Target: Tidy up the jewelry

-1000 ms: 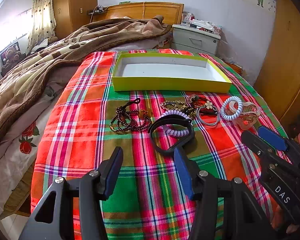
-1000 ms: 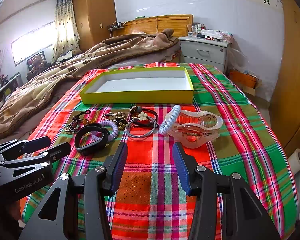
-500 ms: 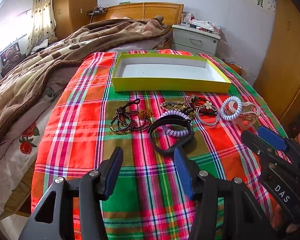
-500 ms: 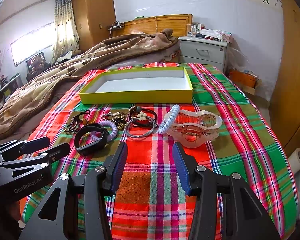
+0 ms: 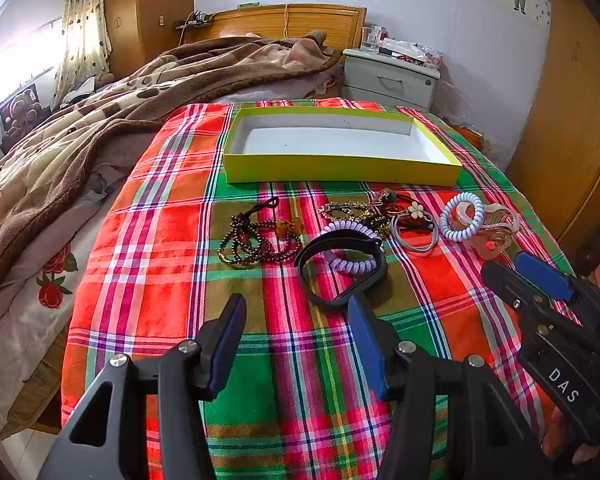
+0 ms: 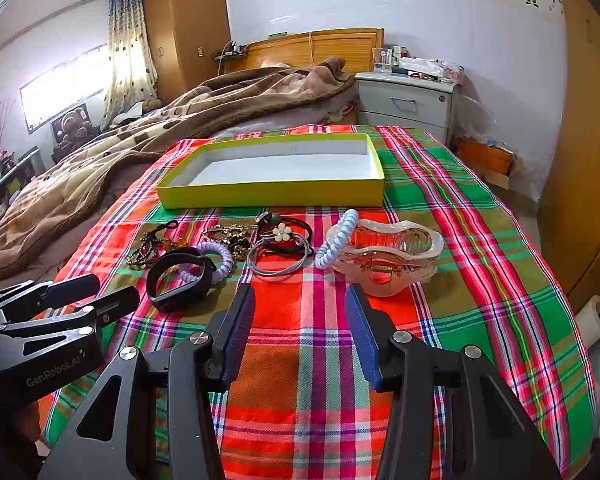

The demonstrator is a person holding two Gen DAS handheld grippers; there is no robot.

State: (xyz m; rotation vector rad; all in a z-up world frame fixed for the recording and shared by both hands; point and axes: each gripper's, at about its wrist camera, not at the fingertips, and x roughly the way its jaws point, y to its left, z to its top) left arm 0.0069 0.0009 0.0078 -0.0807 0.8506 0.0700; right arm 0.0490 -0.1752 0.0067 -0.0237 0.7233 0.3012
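Note:
Jewelry lies in a row on a plaid cloth in front of an empty yellow box (image 5: 340,168) (image 6: 272,194). From left: a dark bead necklace (image 5: 256,240) (image 6: 148,248), a black wristband (image 5: 342,276) (image 6: 180,280) over a lilac coil tie (image 5: 350,264) (image 6: 220,256), a gold chain tangle (image 5: 352,212), grey and black hair ties with a flower (image 5: 414,224) (image 6: 280,248), a pale blue coil tie (image 5: 460,216) (image 6: 338,238) and a clear pink claw clip (image 5: 496,232) (image 6: 384,256). My left gripper (image 5: 296,328) (image 6: 88,292) is open, just short of the wristband. My right gripper (image 6: 300,320) (image 5: 528,268) is open, just short of the clip.
A brown blanket (image 5: 100,120) covers the bed's left side. A grey nightstand (image 6: 408,104) with clutter stands behind the bed at the right. Wooden wardrobe doors (image 6: 580,160) run along the right. The cloth's near half (image 6: 320,360) is bare.

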